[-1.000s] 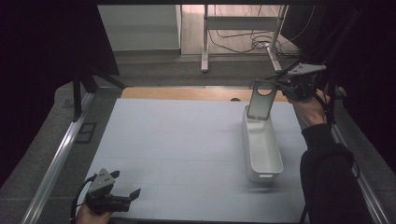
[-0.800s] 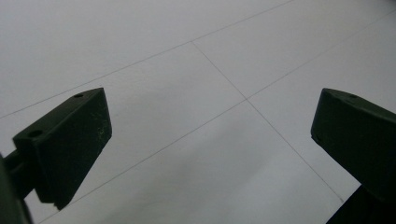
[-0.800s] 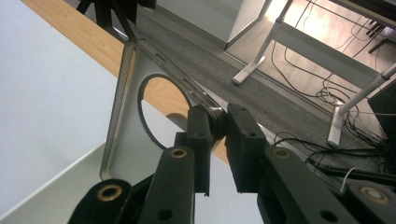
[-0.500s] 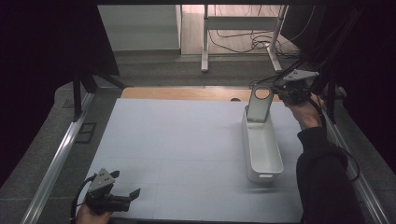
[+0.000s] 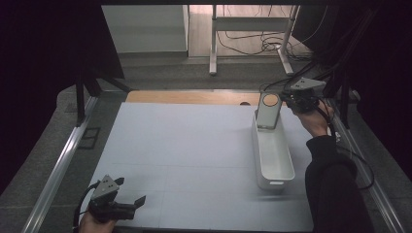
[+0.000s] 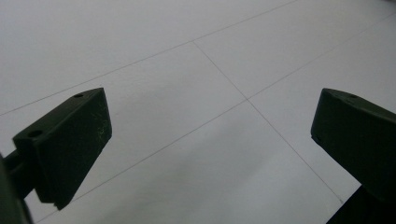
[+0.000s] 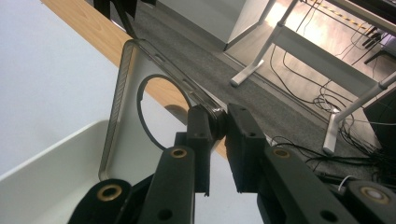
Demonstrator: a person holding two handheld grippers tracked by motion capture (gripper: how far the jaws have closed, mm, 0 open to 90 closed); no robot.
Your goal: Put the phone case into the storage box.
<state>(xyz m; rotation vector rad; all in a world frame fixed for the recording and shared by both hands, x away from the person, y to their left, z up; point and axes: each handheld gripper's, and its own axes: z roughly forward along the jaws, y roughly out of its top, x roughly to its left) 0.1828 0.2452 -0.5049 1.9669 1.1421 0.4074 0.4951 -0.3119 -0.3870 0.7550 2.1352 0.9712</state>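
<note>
Over the far end of the long white plastic bin [image 5: 274, 155], the right tongs [image 7: 219, 126] pinch the rim of a clear, flexible phone case [image 5: 267, 110] with a round ring cut-out, held upright; left tongs [image 5: 124, 206] gape empty above the matte white table [image 5: 184, 145].

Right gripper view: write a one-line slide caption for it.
Right gripper shut on the edge of a clear phone case, held above the far end of a white bin.

Both grippers are black: right gripper [image 5: 287, 99] has brass screws and a grey triangular plate, left gripper [image 5: 127, 200] too; black sleeve [image 5: 335, 189].
</note>
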